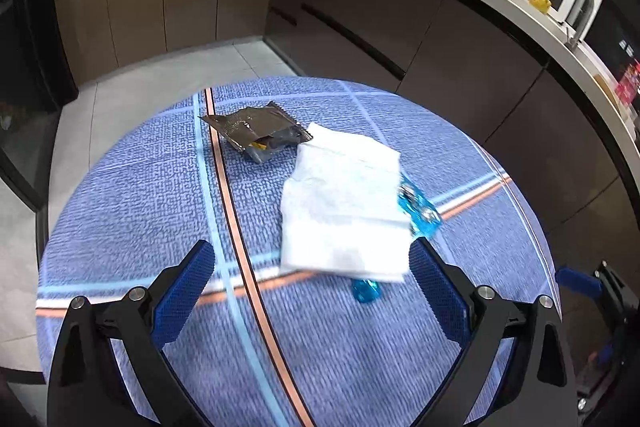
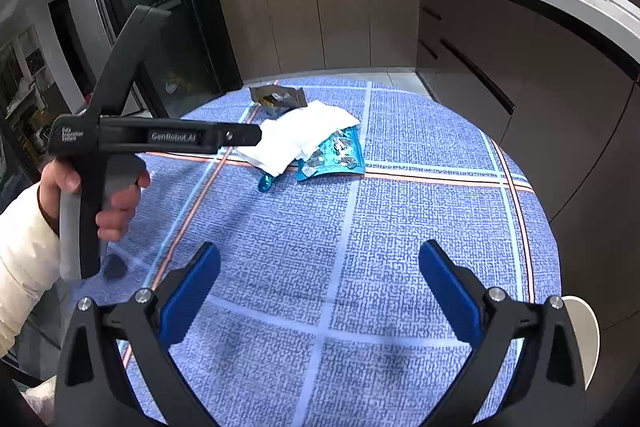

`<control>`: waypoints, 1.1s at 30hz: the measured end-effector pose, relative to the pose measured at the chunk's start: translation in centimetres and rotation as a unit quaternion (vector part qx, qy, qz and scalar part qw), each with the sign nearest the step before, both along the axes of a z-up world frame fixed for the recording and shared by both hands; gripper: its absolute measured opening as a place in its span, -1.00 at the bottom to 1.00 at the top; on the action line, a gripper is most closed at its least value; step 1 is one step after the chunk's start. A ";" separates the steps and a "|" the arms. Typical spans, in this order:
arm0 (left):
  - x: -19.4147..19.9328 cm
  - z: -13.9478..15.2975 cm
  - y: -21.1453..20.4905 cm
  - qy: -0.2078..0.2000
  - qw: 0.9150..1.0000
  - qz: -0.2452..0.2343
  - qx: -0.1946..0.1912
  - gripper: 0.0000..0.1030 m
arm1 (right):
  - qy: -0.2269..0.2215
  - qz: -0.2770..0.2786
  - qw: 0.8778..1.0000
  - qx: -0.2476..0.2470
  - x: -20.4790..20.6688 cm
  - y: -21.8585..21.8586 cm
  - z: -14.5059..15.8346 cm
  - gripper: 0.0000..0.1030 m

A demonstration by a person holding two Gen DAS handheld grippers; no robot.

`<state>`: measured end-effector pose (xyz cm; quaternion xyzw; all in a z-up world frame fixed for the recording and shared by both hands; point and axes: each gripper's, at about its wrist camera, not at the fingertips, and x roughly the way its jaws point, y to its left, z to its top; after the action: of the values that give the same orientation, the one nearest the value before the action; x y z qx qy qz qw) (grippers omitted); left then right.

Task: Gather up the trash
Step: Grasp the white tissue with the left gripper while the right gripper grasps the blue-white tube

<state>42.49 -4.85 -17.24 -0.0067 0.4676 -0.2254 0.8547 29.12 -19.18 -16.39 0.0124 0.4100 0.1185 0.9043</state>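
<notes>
Trash was seen gathered near the far side of a round table (image 2: 420, 227) covered with a blue checked cloth, in a kitchen. A crumpled white paper napkin (image 1: 344, 203) was spread over part of a shiny blue wrapper (image 2: 336, 157), whose long axis was laid roughly along the orange stripe running across the cloth in the right wrist view. A torn silver-grey foil packet (image 1: 256, 131), its opened end turned toward the napkin, was touching the napkin's far edge. A small twisted blue candy wrapper (image 1: 366, 290) was left just beside the napkin's near edge. The left gripper (image 1: 312, 259) was held wide open above the cloth, nothing grasped, and the right gripper (image 2: 320, 263) likewise wide open and empty.
</notes>
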 end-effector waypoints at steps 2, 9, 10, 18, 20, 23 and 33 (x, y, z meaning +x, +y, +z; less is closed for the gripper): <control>0.6 -0.5 -0.1 0.014 1.000 -0.006 -0.007 0.36 | 0.007 -0.001 1.000 -0.001 0.9 0.1 -0.5 0.93; 1.8 -2.4 -0.6 0.058 0.998 -0.032 -0.018 -0.98 | 0.014 0.010 1.000 -0.003 3.0 0.8 -1.2 0.93; 1.5 -2.3 -0.5 0.053 0.998 -0.030 -0.019 -0.98 | 0.015 0.011 1.000 -0.004 3.3 0.8 -1.3 0.93; -3.8 0.9 3.3 0.007 0.999 -0.036 -0.034 -0.98 | 0.021 0.021 1.000 -0.004 4.8 1.6 -2.0 0.87; -5.1 1.1 4.8 0.007 0.999 -0.033 -0.030 -0.98 | 0.023 0.023 0.999 -0.005 5.2 1.9 -2.1 0.85; -6.8 0.9 6.9 0.016 0.999 -0.025 -0.021 -0.97 | 0.026 0.029 0.999 -0.012 6.1 2.5 -2.4 0.80; -9.9 1.0 11.1 -0.004 0.999 0.036 0.004 0.41 | 0.042 0.041 0.998 -0.013 8.2 4.2 -2.9 0.71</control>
<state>32.63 6.24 -16.21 -0.0192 0.4644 -0.1926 0.8642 37.36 -14.98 -19.29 -0.0110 0.4496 0.1495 0.8805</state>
